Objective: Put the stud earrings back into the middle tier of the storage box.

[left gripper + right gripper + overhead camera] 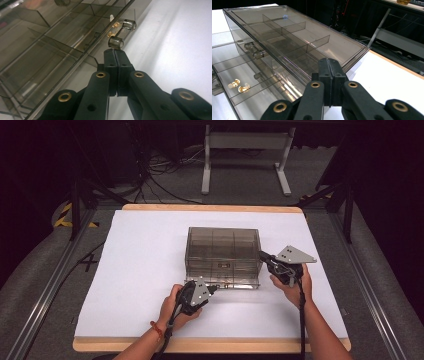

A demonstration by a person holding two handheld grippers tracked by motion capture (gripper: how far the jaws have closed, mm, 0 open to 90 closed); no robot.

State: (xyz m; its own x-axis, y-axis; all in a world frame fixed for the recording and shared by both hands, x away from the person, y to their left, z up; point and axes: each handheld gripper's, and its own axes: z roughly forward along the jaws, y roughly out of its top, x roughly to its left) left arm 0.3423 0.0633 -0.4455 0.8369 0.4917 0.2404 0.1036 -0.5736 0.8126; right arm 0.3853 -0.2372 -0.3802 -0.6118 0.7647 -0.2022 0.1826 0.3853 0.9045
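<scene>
A drawer box [223, 255] of smoky, see-through glossy plastic sat on a table [140, 270] covered by a smooth, matt white sheet, with a pale wood edge showing at twelve and six o'clock. The drawer's handle [122, 33] looked like clear shiny plastic held by brass-coloured metal screws. Both the left gripper [115, 51] and the right gripper [328, 61] had matt black plastic jaws with brass-coloured rivets.

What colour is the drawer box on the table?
Smoky grey, see-through plastic drawer box; clearest in the right gripper view.

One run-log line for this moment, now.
left gripper: shut, at drawer handle | right gripper: shut, against drawer box | drawer: slightly open
</scene>
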